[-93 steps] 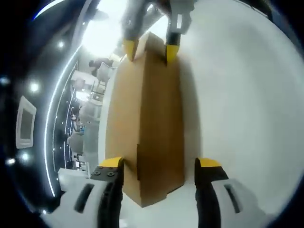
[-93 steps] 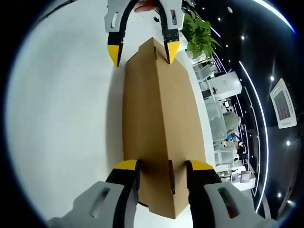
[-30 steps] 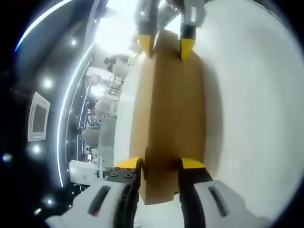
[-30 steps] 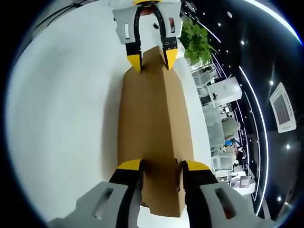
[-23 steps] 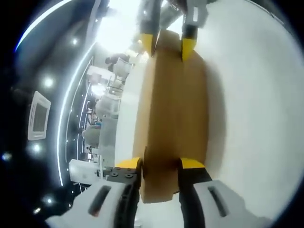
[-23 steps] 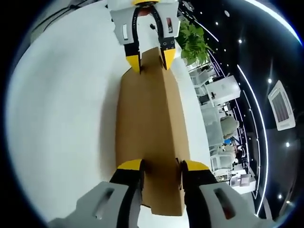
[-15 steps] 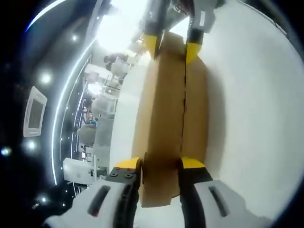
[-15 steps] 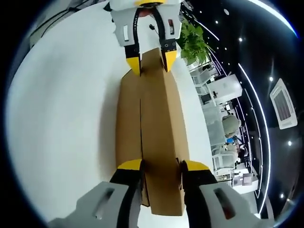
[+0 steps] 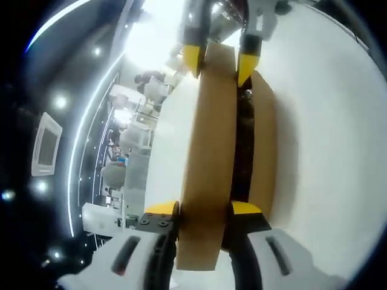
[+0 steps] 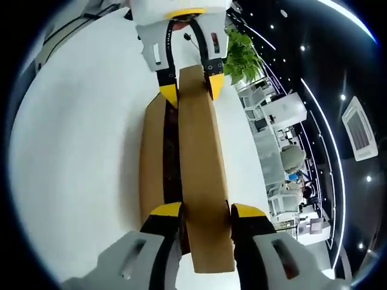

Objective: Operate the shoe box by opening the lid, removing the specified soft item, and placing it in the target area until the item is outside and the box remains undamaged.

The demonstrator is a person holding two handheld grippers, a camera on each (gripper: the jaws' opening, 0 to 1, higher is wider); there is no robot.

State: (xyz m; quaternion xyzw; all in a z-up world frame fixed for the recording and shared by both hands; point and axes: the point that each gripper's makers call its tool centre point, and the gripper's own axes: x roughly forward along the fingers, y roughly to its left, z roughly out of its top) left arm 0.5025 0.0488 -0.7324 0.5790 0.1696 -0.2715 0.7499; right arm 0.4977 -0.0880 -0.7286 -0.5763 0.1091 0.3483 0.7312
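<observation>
Two grippers hold the lid of the box, one at each end, and I see it lifted away from the box body along one long side. In the left gripper view my left gripper has its yellow-tipped jaws closed on the near end of the brown cardboard lid, one jaw on each face. At the far end of the same view the right gripper pinches the lid the same way. A dark gap runs between the lid and the box wall, and something dark lies inside it; I cannot tell what it is.

In the right gripper view the picture is mirrored: the right gripper grips the near end of the lid, and the left gripper clamps the far end. The box sits on the white desk, its open side showing as a dark strip just beside the raised lid. The inside is too dark here for me to make out the soft item.

Beyond the desk edge in the right gripper view I see a green plant, near the far end of the lid. Further off stand white furniture and ceiling lights in a dark room, blurred by the lens. The left gripper view shows a bright glare at the top and similar white furniture beyond the desk.
</observation>
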